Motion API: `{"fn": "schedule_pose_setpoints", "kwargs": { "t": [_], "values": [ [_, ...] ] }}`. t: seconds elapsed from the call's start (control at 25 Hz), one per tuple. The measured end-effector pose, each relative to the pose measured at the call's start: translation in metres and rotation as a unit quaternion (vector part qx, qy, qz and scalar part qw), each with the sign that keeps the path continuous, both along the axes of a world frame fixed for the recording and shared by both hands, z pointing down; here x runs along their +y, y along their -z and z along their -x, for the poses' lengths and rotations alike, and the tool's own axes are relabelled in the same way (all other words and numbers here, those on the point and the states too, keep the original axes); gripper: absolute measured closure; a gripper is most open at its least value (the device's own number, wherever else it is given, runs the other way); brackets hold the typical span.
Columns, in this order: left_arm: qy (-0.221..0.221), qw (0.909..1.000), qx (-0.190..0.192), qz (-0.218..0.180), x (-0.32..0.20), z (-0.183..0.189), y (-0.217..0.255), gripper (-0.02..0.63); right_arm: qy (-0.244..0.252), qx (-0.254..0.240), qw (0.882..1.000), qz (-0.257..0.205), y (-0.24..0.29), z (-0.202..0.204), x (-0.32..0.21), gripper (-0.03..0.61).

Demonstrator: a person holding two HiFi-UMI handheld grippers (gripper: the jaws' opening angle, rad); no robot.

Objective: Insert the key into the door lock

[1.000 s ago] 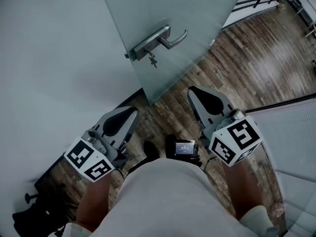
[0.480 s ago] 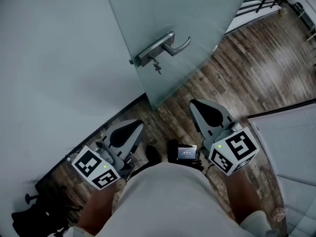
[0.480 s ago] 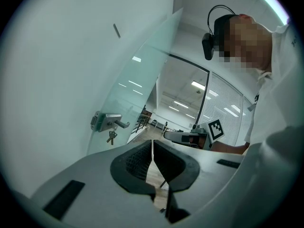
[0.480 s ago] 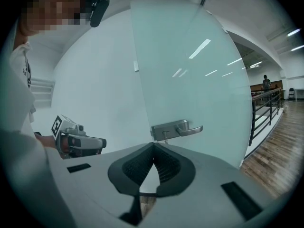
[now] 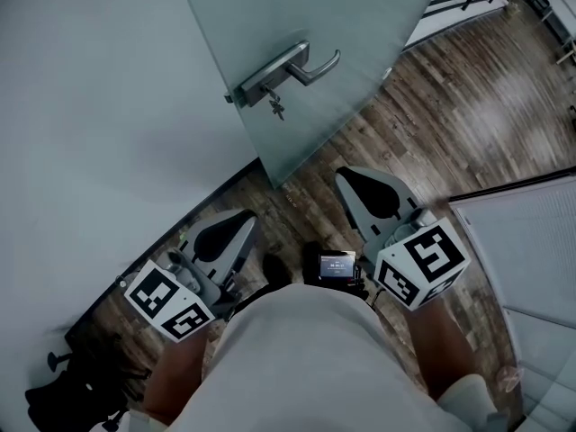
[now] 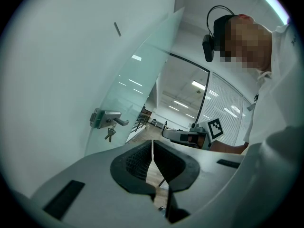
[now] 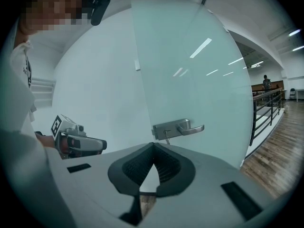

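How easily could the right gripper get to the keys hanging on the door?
Probably easily: nothing stands between the right gripper and the keys hanging below the handle. Its jaws are shut and empty, so they must open first.

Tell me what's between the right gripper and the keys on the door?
Nothing stands there. The head view shows only wood floor and door glass between the right gripper and the keys.

door [image 5: 342, 52] frosted pale blue-green glass. handle [image 5: 310, 64] brushed silver, keys [image 5: 275, 107] dull silver. floor [image 5: 486, 106] dark brown wood planks, streaky. wall [image 5: 90, 106] pale grey-blue. left gripper [image 5: 245, 216] and right gripper [image 5: 345, 176] light grey, pads [image 6: 135, 163] black and ribbed, cubes [image 5: 166, 300] white with black square markers. shirt [image 5: 306, 367] off-white.
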State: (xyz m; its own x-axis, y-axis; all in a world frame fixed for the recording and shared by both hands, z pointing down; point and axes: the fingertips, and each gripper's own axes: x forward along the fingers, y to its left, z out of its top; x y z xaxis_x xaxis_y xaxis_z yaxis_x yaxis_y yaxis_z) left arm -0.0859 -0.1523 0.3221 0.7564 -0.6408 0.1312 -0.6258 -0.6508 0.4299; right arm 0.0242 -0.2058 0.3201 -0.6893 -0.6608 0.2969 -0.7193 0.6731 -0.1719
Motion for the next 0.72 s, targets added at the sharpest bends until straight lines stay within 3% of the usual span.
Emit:
{"fn": "schedule_pose_setpoints", "kwargs": {
  "t": [0.72],
  "values": [
    [-0.004,1.0,0.003,0.008,0.0006,-0.0015,-0.0004,0.589,-0.003,0.007,1.0,-0.002,0.0023,0.0057,-0.0043,0.566]
  ]
}}
